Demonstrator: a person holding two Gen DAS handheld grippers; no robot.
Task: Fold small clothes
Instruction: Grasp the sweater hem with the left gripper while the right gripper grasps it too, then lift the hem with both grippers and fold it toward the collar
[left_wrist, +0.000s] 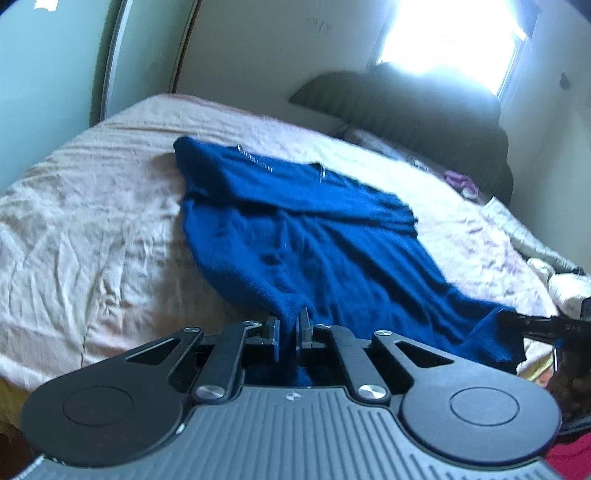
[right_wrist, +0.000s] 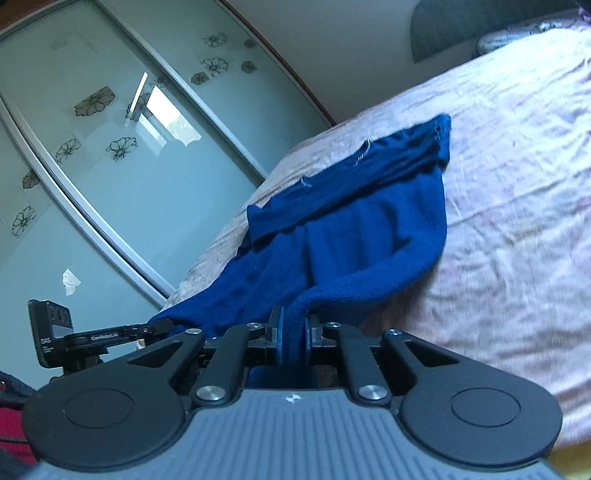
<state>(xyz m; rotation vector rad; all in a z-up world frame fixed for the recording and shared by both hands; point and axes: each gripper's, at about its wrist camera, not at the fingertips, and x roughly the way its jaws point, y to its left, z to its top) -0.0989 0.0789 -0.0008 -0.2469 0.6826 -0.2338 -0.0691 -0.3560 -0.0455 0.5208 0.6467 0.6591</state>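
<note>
blue garment motion-blurred, hem hidden between tool fingers

the bed lies open to the left of the blue garment and beyond its far edge, with bare wrinkled sheet there. far right, dark pillows and what may be small clutter block the headboard end. the mirrored wardrobe doors stand close along the bed's far left side.
</note>
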